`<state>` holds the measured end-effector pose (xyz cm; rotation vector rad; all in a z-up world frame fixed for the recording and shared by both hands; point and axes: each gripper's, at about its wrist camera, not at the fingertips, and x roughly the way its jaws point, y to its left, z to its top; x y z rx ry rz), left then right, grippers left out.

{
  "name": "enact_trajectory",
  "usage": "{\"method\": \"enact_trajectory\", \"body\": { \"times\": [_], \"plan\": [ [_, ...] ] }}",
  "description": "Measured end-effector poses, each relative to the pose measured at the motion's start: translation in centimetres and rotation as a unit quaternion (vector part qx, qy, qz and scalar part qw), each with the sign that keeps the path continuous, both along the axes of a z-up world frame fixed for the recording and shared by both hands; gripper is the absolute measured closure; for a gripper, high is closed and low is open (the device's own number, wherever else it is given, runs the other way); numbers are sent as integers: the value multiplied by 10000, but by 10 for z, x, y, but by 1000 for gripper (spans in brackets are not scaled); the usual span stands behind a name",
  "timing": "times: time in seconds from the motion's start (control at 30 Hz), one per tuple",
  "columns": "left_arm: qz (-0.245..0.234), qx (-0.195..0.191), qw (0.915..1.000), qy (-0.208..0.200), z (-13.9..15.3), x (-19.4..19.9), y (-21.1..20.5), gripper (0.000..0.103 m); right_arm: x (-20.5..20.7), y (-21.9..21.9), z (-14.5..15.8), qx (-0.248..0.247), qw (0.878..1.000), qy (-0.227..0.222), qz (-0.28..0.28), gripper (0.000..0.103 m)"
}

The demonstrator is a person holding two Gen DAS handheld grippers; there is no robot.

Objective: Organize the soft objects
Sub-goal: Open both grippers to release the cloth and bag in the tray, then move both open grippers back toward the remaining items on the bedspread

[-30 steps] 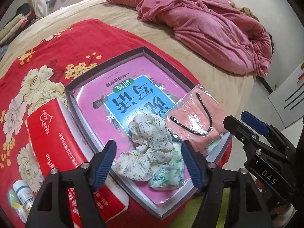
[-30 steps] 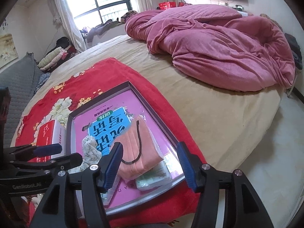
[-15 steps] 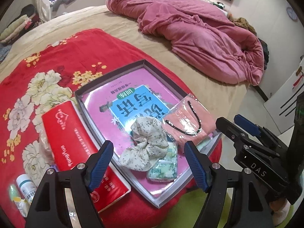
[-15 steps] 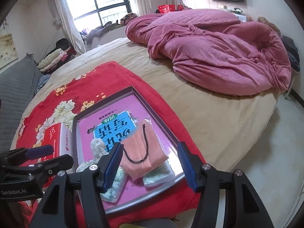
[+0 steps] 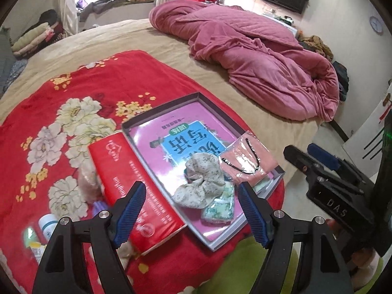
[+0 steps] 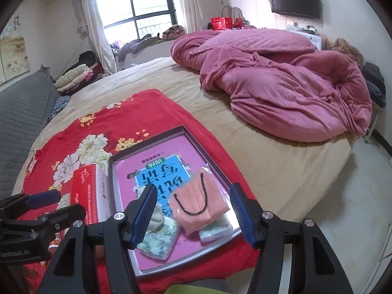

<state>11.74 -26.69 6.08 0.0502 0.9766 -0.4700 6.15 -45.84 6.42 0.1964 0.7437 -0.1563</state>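
Observation:
A shallow grey box with a pink and blue book cover inside lies on a red floral blanket. In it lie a floral fabric scrunchie, a pink face mask in a clear bag and a green tissue pack. The box, mask and tissue pack also show in the right wrist view. My left gripper is open and empty above the box's near end. My right gripper is open and empty, held above the mask.
A red tissue box lies left of the grey box, with small bottles beside it. A crumpled pink quilt lies on the beige bed. A grey sofa stands at the left. The floor is at the right.
Both grippers have pulled back and risen away from the box, so it looks smaller and farther. Both stay open and empty. The items in the box have not moved.

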Motion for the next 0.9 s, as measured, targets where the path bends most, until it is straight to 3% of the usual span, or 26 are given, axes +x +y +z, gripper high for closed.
{"method": "enact_trajectory", "body": {
  "times": [0.17, 0.6, 0.9],
  "plan": [
    [141, -29, 9999, -77, 9, -9, 21, 25, -4, 12, 16, -12, 9998, -160, 92, 34],
    [401, -140, 9989, -202, 23, -28, 74, 25, -10, 42, 40, -44, 9992, -310, 262, 30],
    [960, -263, 9948, -204, 34, -39, 143, 25, -17, 67, 61, -101, 9981, -446, 415, 25]
  ]
}}
